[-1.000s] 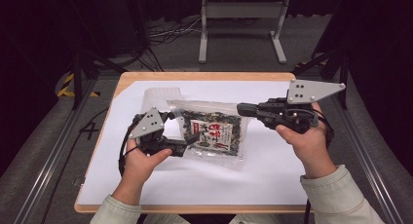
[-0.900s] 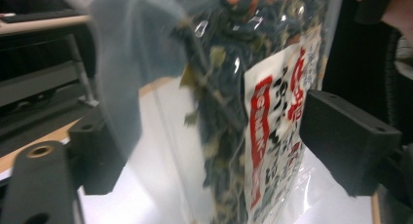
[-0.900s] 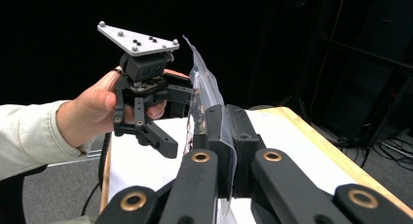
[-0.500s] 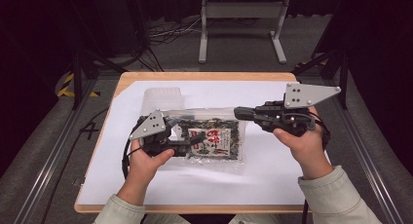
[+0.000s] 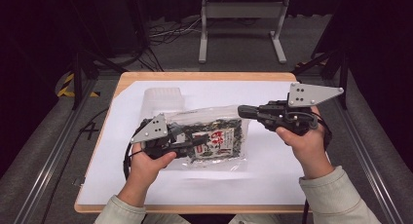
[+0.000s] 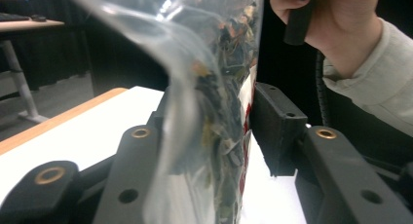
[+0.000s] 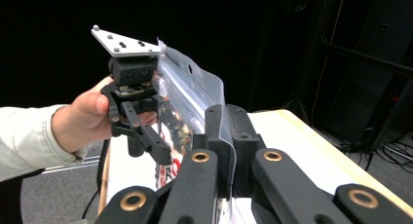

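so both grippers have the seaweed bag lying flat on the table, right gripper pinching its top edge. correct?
Not flat. The bag is held up off the table, standing on edge between the two grippers, as the right gripper view shows. The right gripper does pinch its top edge, and the left gripper has just been closing around the bag's body.

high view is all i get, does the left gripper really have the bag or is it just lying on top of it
Observer: In the left gripper view, the clear bag stands upright between the fingers of the left gripper. They have just been closing and look pinched on it.
Operator: and the right one, what part does it hold
Observer: The right gripper is shut on the bag's empty clear strip along one edge, past the dark flakes.
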`<move>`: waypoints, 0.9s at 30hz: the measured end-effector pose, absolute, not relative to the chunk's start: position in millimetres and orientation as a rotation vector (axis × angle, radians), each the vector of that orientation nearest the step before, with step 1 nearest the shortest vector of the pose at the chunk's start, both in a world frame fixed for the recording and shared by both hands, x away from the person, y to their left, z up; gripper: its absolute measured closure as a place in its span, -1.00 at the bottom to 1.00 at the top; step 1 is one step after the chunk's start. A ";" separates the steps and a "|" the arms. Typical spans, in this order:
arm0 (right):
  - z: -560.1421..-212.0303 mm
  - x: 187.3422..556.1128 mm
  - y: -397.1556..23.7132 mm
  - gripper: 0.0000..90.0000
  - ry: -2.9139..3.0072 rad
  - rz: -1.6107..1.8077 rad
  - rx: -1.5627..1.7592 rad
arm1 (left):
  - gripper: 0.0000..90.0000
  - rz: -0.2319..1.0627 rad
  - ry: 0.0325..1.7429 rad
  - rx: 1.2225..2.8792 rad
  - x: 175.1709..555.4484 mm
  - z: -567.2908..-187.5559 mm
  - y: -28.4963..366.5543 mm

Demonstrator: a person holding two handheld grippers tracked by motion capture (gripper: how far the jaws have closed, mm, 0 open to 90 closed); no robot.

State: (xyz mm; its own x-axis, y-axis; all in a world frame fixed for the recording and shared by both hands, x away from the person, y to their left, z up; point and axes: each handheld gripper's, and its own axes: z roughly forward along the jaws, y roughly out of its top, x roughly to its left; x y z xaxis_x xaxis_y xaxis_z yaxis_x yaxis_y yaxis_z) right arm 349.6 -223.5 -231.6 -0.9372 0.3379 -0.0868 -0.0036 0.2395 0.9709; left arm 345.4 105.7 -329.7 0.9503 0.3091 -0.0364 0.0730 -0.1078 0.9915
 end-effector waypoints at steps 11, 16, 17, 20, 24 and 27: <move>-231.3 350.6 -226.1 1.00 2.240 1.713 0.305 | 0.58 0.176 0.249 1.718 341.1 -327.1 102.7; -230.4 349.5 -225.2 0.98 2.228 1.725 0.289 | 0.59 0.170 0.240 1.713 340.3 -324.3 105.7; -230.2 349.1 -225.1 0.97 2.226 1.728 0.285 | 0.60 0.172 0.239 1.709 339.5 -324.1 106.0; -230.3 348.9 -226.0 0.88 2.217 1.741 0.283 | 0.60 0.193 0.230 1.718 337.7 -322.6 105.9; -234.7 347.2 -229.6 0.67 2.184 1.746 0.295 | 0.60 0.200 0.238 1.728 336.8 -321.5 105.0; -236.8 343.3 -233.7 0.50 2.142 1.735 0.302 | 0.60 0.198 0.247 1.729 337.2 -321.3 104.5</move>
